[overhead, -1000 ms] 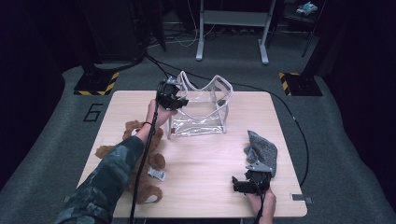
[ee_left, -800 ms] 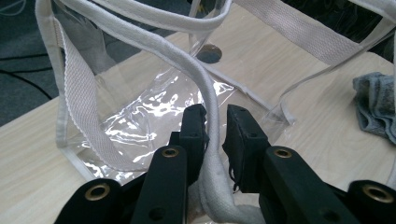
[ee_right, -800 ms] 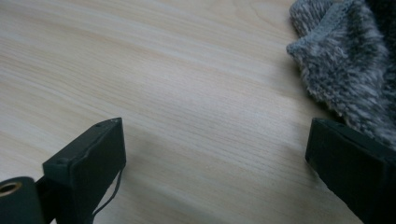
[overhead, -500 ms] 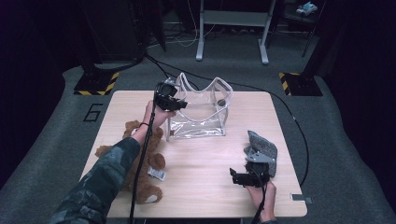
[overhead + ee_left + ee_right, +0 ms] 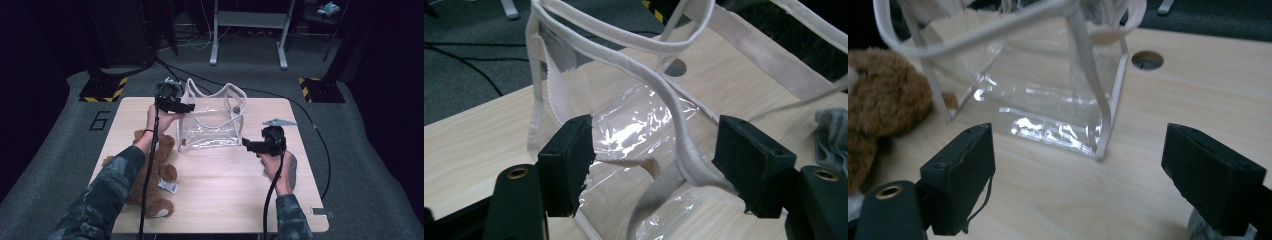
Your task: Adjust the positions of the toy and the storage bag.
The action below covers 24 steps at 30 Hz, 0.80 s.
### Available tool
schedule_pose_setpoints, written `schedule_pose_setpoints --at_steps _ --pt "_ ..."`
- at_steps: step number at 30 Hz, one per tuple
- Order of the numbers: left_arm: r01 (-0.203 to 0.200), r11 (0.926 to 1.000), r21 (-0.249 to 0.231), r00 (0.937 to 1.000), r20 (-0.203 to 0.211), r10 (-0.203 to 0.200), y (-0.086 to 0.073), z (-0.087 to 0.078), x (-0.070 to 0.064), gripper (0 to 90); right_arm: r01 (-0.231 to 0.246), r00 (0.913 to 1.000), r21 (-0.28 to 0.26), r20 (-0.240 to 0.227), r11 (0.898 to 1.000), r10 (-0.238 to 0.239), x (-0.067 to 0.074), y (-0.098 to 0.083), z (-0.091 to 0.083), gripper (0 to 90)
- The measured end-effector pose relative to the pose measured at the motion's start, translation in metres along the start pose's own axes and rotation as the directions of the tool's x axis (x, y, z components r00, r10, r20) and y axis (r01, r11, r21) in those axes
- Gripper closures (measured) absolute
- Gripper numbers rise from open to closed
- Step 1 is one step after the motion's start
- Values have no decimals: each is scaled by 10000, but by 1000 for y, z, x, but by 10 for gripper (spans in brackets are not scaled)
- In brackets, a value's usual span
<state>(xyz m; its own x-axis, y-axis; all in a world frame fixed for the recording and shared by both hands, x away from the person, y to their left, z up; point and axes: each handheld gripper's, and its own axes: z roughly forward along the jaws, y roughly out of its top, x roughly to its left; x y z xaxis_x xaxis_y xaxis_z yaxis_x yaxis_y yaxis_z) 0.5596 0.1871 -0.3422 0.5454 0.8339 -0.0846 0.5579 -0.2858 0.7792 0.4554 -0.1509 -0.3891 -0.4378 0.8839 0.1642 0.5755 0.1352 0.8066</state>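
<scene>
Both forearms in from 6 o'clock, tongs spread.

Left forearm in a camouflage sleeve runs from 7 o'clock up toward 11 o'clock in the high view; the left hand holds the left tongs pointing toward 3 o'clock. Its jaws have just been opening and stand apart, pads pressing on nothing, in the left gripper view. Right forearm is short and near upright at 5 o'clock; the right hand holds the right tongs raised, pointing toward 9 o'clock, jaws wide apart in the right gripper view, having just closed slightly with nothing between.
</scene>
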Motion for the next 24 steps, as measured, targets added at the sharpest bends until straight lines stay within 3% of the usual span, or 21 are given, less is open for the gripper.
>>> schedule_pose_setpoints --at_steps 2,4,8,11,15,16,17,19,22,24 --pt "54 10000 80 9999 -122 -53 2 2 0 302 -123 9999 51 -60 9999 123 -1 16 4 130" --pt "-172 9994 299 9995 -250 179 5 3 1 295 -179 9998 4 -17 9998 179 -2 32 9 136" --pt "-17 9994 341 9992 -400 31 11 6 2 296 -348 9992 6 198 9994 348 -2 57 21 163" --pt "37 9991 433 9995 -317 -24 13 9 3 310 -582 9978 19 323 9983 581 -2 70 31 212" --pt "-222 9963 826 9985 -486 263 14 15 -1 345 -844 9950 238 565 9961 830 -6 81 45 305" --pt "-309 9947 980 9982 -473 357 14 17 -2 376 -820 9953 345 554 9960 800 -8 82 48 343" --pt "-412 9926 1139 9974 -539 475 14 18 -4 416 -1010 9937 534 543 9935 981 -8 83 50 450" --pt "-800 9886 1273 9939 -649 888 13 17 -7 505 -1139 9931 663 355 9913 1118 -10 82 54 569" --pt "-978 9850 1424 9927 -567 1068 13 15 -11 704 -1113 9935 716 301 9912 1094 -10 81 52 719" --pt "-979 9831 1549 9925 -580 1080 13 13 -11 770 -1060 9938 611 406 9925 1036 -10 81 49 796"
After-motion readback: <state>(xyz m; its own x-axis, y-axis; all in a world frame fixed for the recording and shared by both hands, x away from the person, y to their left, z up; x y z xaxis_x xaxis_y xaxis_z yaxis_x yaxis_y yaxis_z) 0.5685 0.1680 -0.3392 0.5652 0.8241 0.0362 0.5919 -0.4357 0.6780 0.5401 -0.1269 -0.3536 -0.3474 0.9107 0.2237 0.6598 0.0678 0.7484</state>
